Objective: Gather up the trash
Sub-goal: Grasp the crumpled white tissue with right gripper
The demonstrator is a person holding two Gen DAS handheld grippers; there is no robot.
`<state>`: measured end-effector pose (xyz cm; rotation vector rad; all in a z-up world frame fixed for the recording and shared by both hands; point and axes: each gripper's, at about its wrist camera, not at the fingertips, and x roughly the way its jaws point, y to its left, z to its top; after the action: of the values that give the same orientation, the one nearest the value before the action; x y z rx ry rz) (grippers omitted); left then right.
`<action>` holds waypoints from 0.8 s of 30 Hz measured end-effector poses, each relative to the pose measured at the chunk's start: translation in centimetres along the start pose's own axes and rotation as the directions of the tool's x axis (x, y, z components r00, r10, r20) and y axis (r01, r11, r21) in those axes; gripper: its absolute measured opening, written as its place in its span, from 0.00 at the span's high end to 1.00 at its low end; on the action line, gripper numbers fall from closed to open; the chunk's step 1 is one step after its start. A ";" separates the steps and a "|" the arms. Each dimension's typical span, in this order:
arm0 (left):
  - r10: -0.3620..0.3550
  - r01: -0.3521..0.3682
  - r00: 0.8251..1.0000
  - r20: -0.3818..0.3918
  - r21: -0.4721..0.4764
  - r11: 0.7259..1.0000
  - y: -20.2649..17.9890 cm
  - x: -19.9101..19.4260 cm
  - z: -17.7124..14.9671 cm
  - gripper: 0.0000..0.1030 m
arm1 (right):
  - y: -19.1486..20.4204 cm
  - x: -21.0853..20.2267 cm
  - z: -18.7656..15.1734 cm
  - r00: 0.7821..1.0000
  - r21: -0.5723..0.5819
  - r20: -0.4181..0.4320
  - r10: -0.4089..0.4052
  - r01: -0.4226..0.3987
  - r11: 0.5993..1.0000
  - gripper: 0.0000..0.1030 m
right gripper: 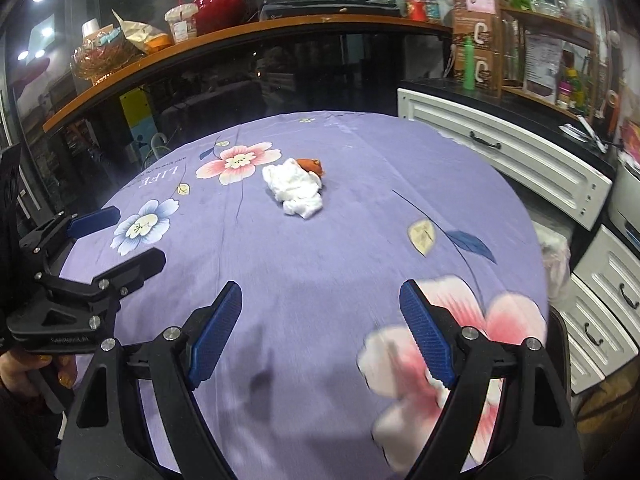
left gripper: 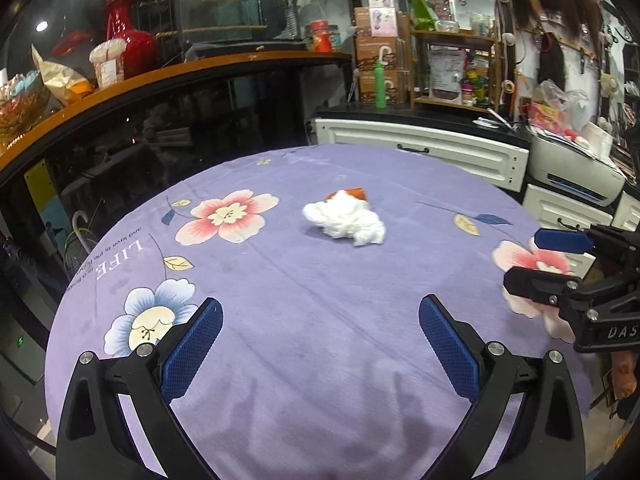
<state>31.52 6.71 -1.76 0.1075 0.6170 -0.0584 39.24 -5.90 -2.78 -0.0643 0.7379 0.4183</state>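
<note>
A crumpled white tissue (left gripper: 346, 220) lies near the middle of the round table with the purple flowered cloth (left gripper: 280, 280). A small orange-brown scrap (left gripper: 354, 193) touches its far side. Both also show in the right wrist view: the tissue (right gripper: 294, 188) and the scrap (right gripper: 311, 165). My left gripper (left gripper: 320, 308) is open and empty, low over the cloth, well short of the tissue. My right gripper (right gripper: 321, 292) is open and empty, also short of the tissue. Each gripper shows in the other's view: the right one (left gripper: 528, 258) at the right edge, the left one (right gripper: 138, 236) at the left edge.
A curved wooden counter (left gripper: 160, 72) with a red vase (left gripper: 132, 36) and snack bags stands behind the table. White drawer cabinets (right gripper: 520, 160) and a printer (left gripper: 576, 168) stand to the right. A white-bagged bin (right gripper: 554, 256) shows beside the table's right edge.
</note>
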 end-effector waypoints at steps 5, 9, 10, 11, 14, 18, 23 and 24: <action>0.006 -0.007 1.000 -0.022 -0.016 1.000 1.8 1.5 0.5 0.06 | 0.3 4.7 2.9 0.998 -0.002 -0.054 0.026 -0.026 1.000 0.22; 0.021 -0.022 0.999 -0.035 -0.026 0.999 3.3 2.2 0.8 0.05 | 0.5 9.2 4.9 0.992 0.001 -0.115 0.043 -0.043 0.999 0.23; 0.020 -0.021 0.999 -0.037 -0.031 0.999 3.7 2.4 0.8 0.05 | 0.6 10.2 5.4 0.991 -0.006 -0.126 0.040 -0.041 0.999 0.24; 0.017 -0.019 0.999 -0.039 -0.036 0.999 4.0 2.5 0.9 0.05 | 0.7 10.8 5.6 0.990 -0.012 -0.136 0.039 -0.041 0.999 0.28; 0.010 -0.013 0.999 -0.053 -0.049 0.999 4.7 3.1 0.9 0.06 | 1.3 13.1 6.8 0.987 -0.030 -0.156 0.037 -0.042 0.999 0.31; 0.002 -0.006 0.998 -0.068 -0.058 0.998 5.1 4.0 0.9 0.05 | 1.7 15.3 7.5 0.984 -0.048 -0.176 0.023 -0.032 0.998 0.42; -0.021 0.015 0.997 -0.080 -0.067 0.998 5.4 5.0 1.0 0.05 | 1.7 16.5 7.8 0.981 -0.063 -0.193 0.019 -0.032 0.998 0.60; -0.023 0.018 0.996 -0.082 -0.067 0.998 5.5 5.2 1.0 0.06 | 1.7 16.5 7.8 0.981 -0.067 -0.192 0.019 -0.033 0.997 0.63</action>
<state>36.84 11.90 -3.54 0.0400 0.7024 -0.0535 54.43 2.99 -7.80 -0.1626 0.9142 0.4672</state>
